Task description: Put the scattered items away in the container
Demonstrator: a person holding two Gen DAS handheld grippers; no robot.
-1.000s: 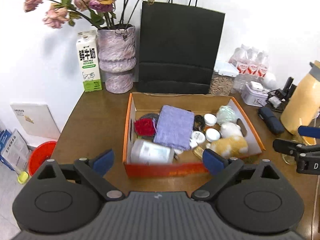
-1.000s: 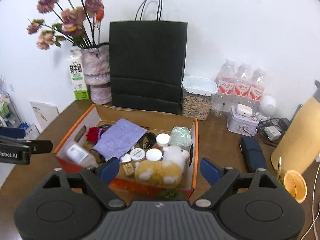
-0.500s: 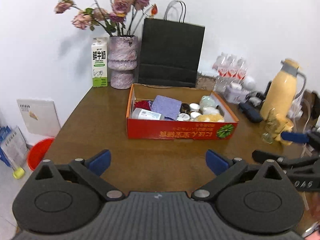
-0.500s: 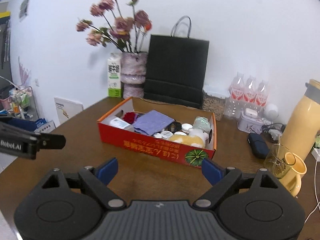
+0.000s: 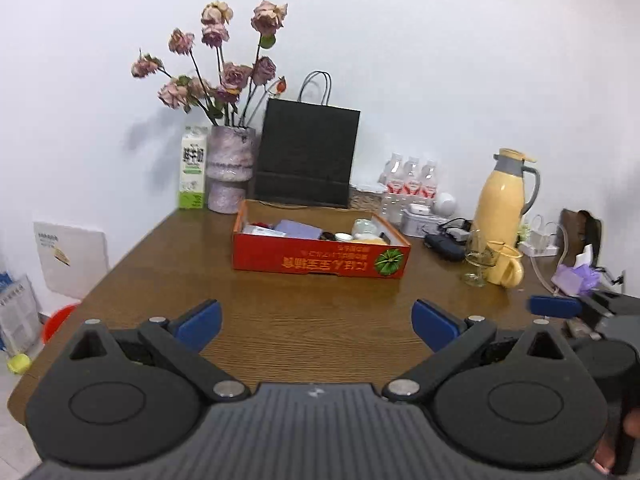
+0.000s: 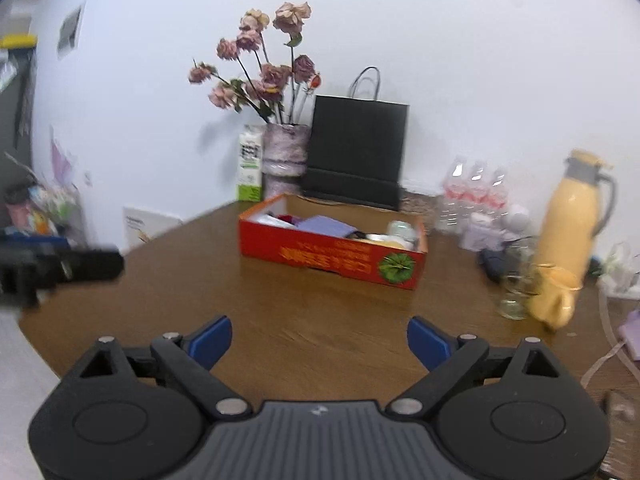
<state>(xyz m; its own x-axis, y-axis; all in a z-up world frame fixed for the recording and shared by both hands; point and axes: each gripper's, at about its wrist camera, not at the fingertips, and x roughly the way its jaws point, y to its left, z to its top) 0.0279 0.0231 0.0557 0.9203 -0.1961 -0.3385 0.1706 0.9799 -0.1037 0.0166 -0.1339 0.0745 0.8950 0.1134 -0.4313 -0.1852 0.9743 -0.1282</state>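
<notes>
An orange-red cardboard box [image 5: 320, 262] [image 6: 332, 254] stands mid-table and holds a purple cloth [image 5: 298, 228], a white bottle, small round jars, a yellow plush toy and a pale green item. My left gripper [image 5: 316, 322] hangs open over bare wood well in front of the box, nothing between its blue pads. My right gripper [image 6: 318, 342] is also far back from the box; its jaws are opening with nothing between them. Each gripper shows at the edge of the other's view.
Behind the box stand a black paper bag [image 5: 306, 158], a vase of dried roses [image 5: 230, 168] and a milk carton [image 5: 193, 172]. To the right are water bottles [image 5: 410, 178], a yellow thermos [image 5: 506, 198], a glass, a yellow cup [image 5: 506, 268], cables and a tissue pack.
Both grippers have pulled back from right above the box to the table's near side; the box now looks small and far. The right jaws have spread slightly wider.
</notes>
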